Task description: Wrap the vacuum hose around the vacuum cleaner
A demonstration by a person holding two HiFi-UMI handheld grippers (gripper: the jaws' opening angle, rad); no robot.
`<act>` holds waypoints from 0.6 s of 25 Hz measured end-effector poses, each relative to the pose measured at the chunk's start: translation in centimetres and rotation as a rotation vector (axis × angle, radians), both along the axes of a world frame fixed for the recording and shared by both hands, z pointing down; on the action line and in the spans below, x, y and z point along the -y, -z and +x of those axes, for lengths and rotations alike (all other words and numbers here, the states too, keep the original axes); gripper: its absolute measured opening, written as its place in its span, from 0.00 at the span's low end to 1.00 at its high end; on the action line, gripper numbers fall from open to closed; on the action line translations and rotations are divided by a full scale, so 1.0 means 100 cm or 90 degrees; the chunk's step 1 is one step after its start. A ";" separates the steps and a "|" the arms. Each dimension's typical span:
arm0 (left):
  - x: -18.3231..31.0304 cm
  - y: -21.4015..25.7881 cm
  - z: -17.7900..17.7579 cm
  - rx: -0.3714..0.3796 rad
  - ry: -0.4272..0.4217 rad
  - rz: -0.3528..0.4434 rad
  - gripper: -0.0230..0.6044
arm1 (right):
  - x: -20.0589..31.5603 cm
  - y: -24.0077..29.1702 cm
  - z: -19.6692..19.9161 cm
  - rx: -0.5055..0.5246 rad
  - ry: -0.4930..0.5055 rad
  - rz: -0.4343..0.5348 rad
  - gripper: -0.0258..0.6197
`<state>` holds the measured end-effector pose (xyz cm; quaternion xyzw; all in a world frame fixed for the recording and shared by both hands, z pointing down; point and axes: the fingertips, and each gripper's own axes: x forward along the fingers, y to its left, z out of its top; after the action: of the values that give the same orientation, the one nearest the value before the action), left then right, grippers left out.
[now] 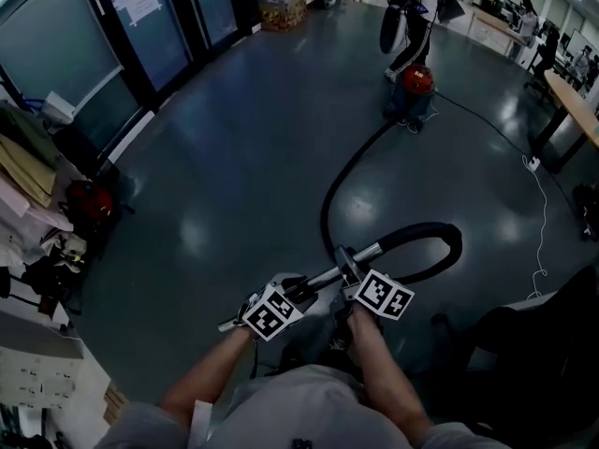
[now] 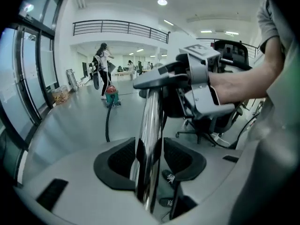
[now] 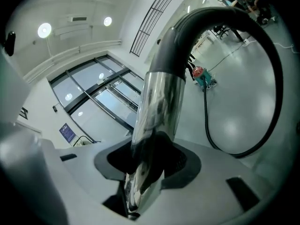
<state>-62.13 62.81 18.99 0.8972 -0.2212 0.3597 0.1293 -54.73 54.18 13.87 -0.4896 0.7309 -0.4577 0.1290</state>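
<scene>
Showing left tongs [image 2: 149,159] clamping on chrome wand tube [image 2: 151,121], pads pressing both sides. Showing right tongs [image 3: 147,163] likewise clamping same tube farther along, nr dark cuff [image 3: 171,55] joining hose. Holding wand roughly level above floor [image 1: 215,185], close in front of body. Trailing black vacuum hose [image 1: 329,215] off cuff in one wide loop, then snaking over floor to vacuum cleaner [image 1: 416,84], a red-topped canister standing well apart, beside a person [image 1: 412,26] at far end.

Judging handling: tube looking stiff, polished, prob. slippery, so needing firm squeeze. Hose looking soft, bendy, prob. light but springy & dragging, wanting to uncoil. Favouring hold on cuff or on hose just past it, not bare chrome, when coiling. Wrapping not yet starting, w/ hose lying fully paid out.
</scene>
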 end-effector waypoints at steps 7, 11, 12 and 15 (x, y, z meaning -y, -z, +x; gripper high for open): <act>0.019 0.005 -0.046 0.096 -0.002 0.003 0.32 | 0.040 0.023 0.052 -0.044 0.009 0.027 0.29; 0.035 0.027 -0.036 0.116 -0.015 0.026 0.32 | 0.056 0.025 0.083 -0.108 0.049 0.043 0.29; 0.040 0.033 -0.030 0.116 -0.019 0.037 0.32 | 0.058 0.024 0.088 -0.124 0.061 0.046 0.29; 0.057 0.051 -0.006 0.114 -0.039 0.065 0.32 | 0.062 0.021 0.094 -0.165 0.095 0.054 0.29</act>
<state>-62.78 57.11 13.92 0.8732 -0.2226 0.4305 0.0519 -45.33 47.99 11.75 -0.4827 0.7946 -0.3677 0.0198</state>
